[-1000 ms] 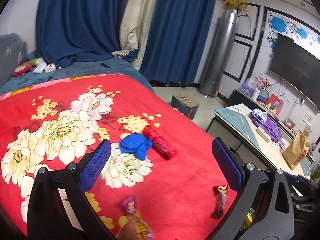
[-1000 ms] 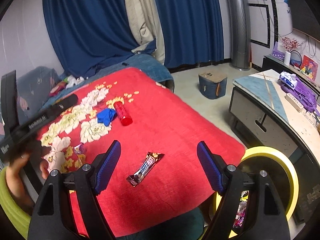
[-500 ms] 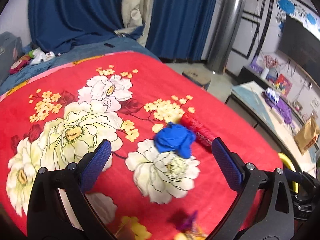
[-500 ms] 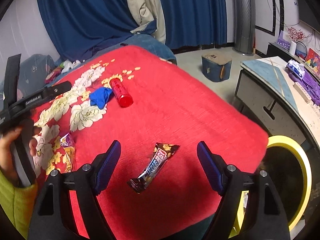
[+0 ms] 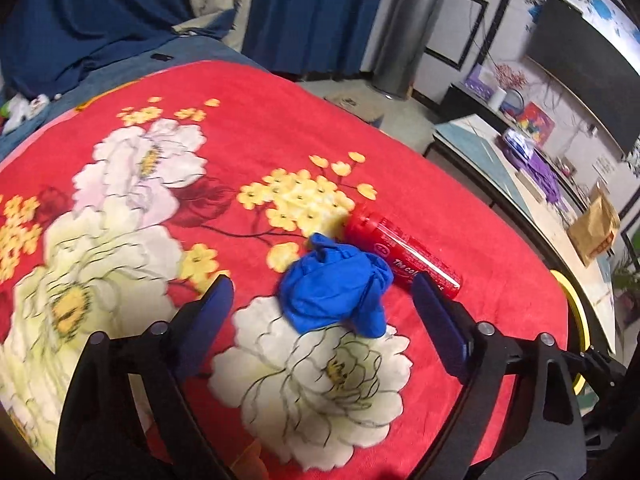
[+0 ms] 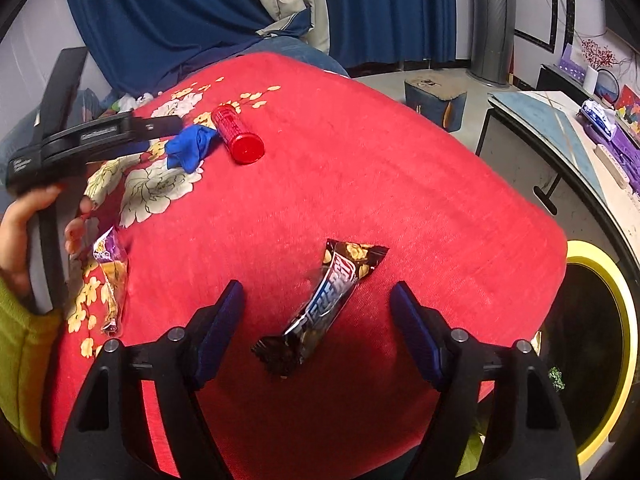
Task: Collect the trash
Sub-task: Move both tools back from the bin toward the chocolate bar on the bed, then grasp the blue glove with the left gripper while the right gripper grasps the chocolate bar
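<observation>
Blue curtains (image 5: 312,8) behind; wall TV (image 5: 580,80) right; steel column (image 5: 404,28).

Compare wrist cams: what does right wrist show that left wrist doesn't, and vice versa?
Right wrist only: the dark crinkled candy bar wrapper between the open right gripper jaws, the purple and yellow snack packet lying to its left, and the person's hand holding the left gripper.

Left wrist only: the brown paper bag on the side table, and the open left gripper jaws framing the glove.

Both: the crumpled blue rubber glove, the red plastic tube against it, the red floral blanket, and the yellow-rimmed bin.
</observation>
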